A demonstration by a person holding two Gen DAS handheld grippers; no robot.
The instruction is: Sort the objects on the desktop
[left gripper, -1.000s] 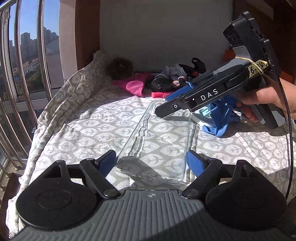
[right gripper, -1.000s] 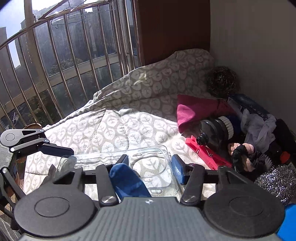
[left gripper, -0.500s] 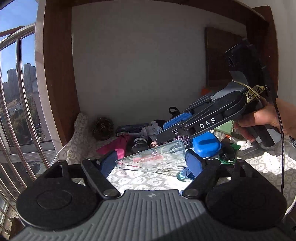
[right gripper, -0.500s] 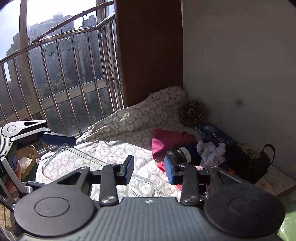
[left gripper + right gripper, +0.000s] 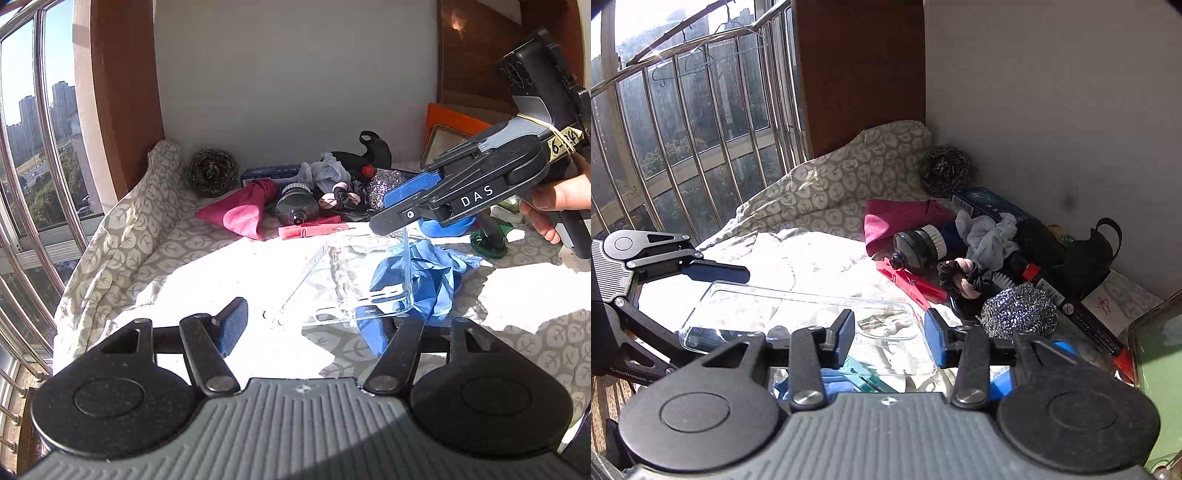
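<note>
clear phone case (image 5: pixel 354 280) looking light, thin, flexy, slick; lying on the counter (image 5: pixel 207 266) just in front of left gripper (image 5: pixel 306 332), partly over blue glove (image 5: pixel 432 277). pinching a long rim looks best, not the flat back. left gripper fingers standing open, empty. right gripper (image 5: pixel 890 336) fingers also open, hovering above case. leaf-print cloth wrinkling, sun glaring, clutter piling against the wall.

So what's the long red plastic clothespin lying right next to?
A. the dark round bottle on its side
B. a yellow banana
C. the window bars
A: the long red plastic clothespin lies on the leaf-print cloth just in front of the dark round bottle, which is on its side.
</note>
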